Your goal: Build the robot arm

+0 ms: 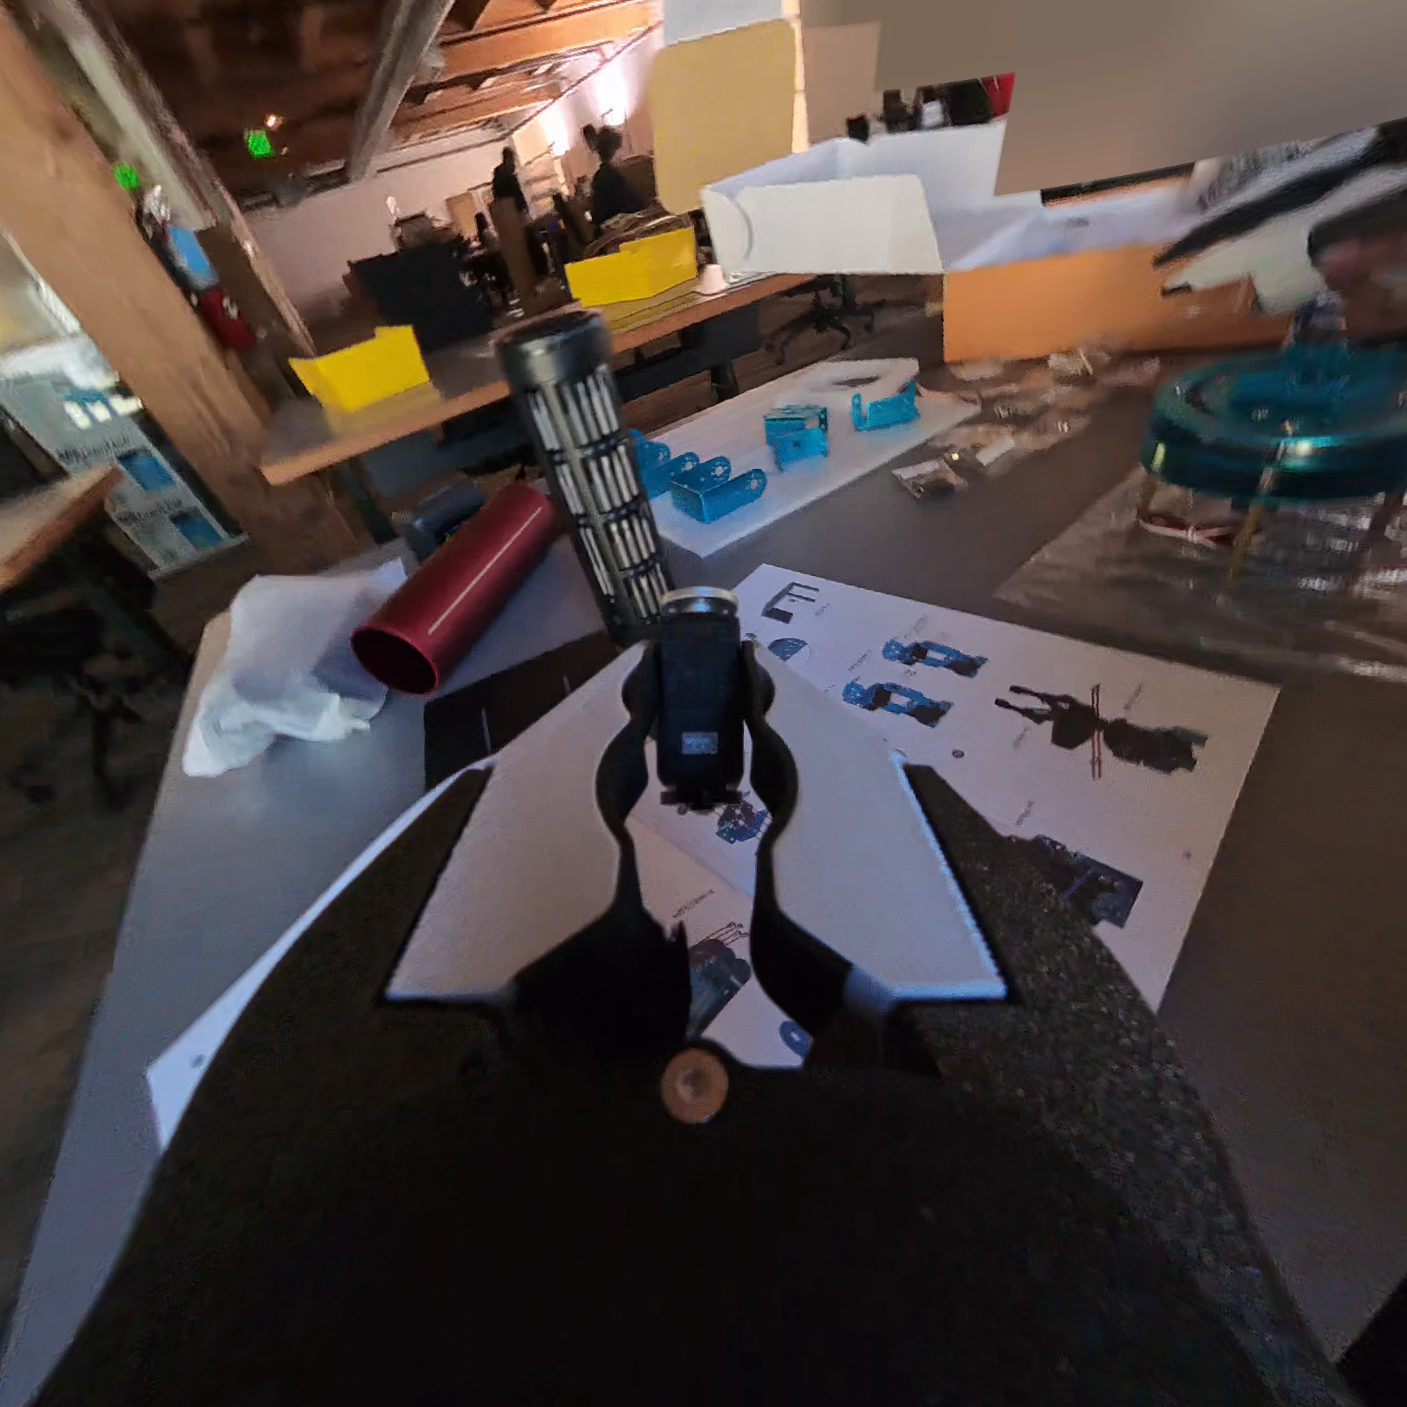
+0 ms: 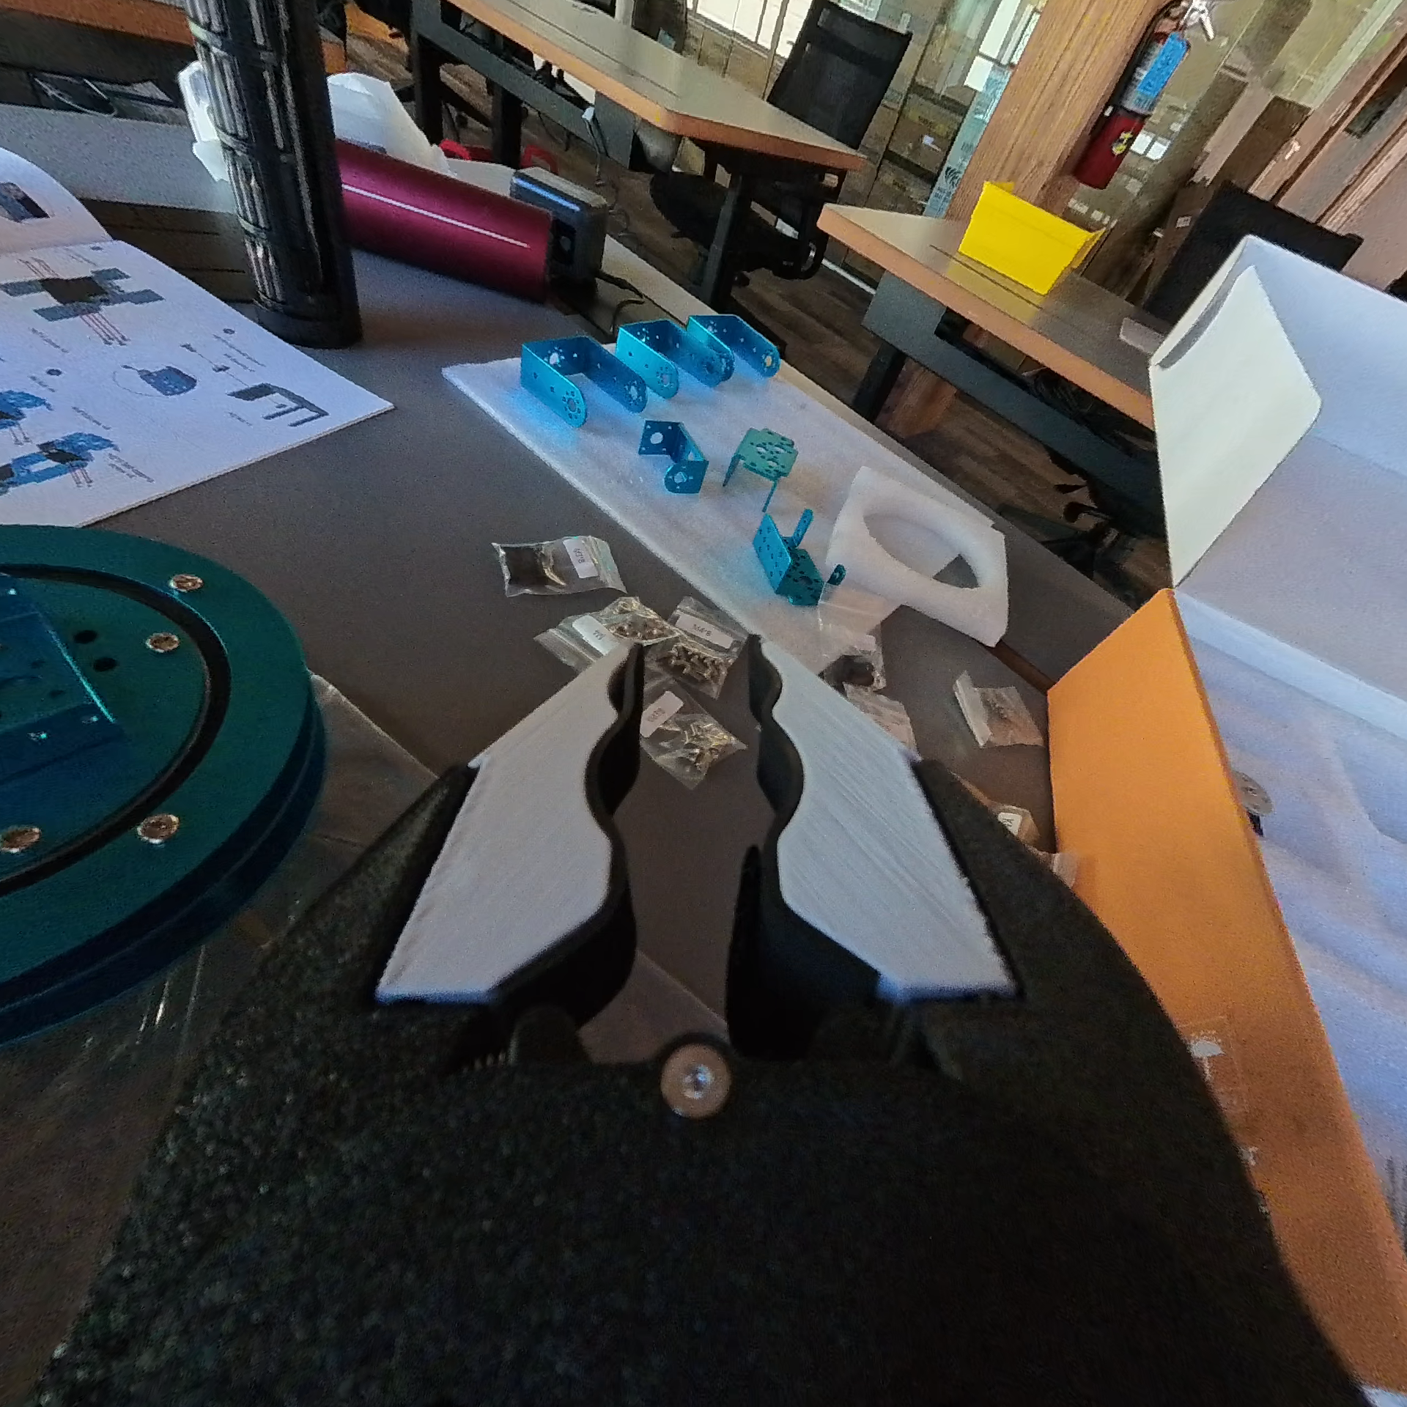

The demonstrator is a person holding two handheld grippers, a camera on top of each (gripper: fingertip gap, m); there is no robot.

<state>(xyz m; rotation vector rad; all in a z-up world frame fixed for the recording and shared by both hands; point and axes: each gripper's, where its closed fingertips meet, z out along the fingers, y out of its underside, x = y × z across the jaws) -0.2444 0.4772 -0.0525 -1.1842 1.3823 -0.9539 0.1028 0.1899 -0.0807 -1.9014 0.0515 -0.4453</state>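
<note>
A small black servo block (image 1: 700,697) is pinched by the left gripper (image 1: 697,670) above the instruction sheet (image 1: 1066,799); the right gripper (image 2: 694,666) is held spread, empty, over the screw bags (image 2: 689,735).

Wrist cams, close; shared table (image 1: 251,875).

Left wrist view: dim, motion blur toward 2–3 o'clock, glare at 12. Right wrist view: brighter, sharp mid-frame, daylight from 1 o'clock; fisheye bend at edges.
</note>
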